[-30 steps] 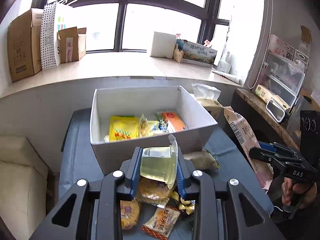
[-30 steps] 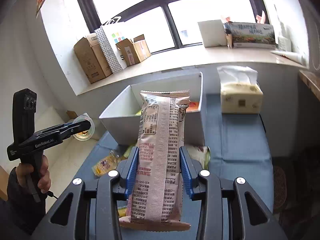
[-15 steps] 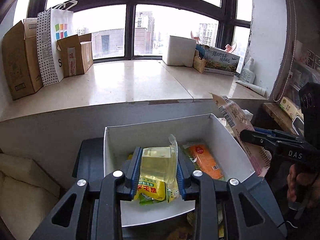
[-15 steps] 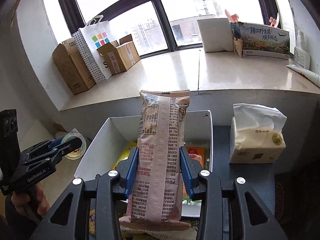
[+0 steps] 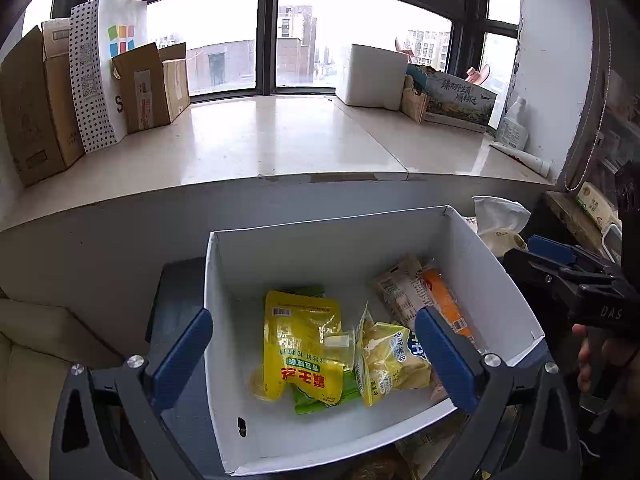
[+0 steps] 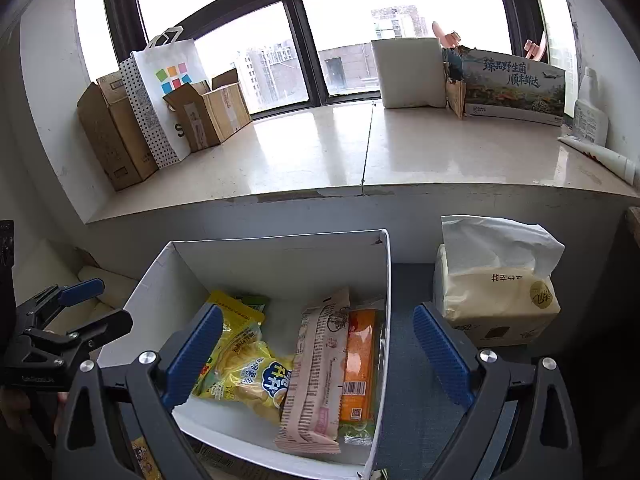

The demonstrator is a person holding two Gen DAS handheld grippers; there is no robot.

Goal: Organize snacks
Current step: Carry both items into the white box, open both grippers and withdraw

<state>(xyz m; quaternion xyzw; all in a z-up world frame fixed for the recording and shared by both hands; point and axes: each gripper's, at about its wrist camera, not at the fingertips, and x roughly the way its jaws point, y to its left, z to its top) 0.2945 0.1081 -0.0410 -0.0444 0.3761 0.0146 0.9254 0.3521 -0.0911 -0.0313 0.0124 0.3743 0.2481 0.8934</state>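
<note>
In the white box [image 5: 496, 264], from left to right, lay the yellow pouch [image 5: 302, 344], the jelly cup [image 5: 338, 346] on it, the crinkly chip bag [image 6: 256, 376], and the long pink wrapper [image 6: 320, 368]. All looked light, soft and slippery (best pinched at a sealed edge). The left gripper [image 5: 312, 354] and right gripper [image 6: 318, 354] hovered over the box, jaws spread wide, holding nothing.
</note>
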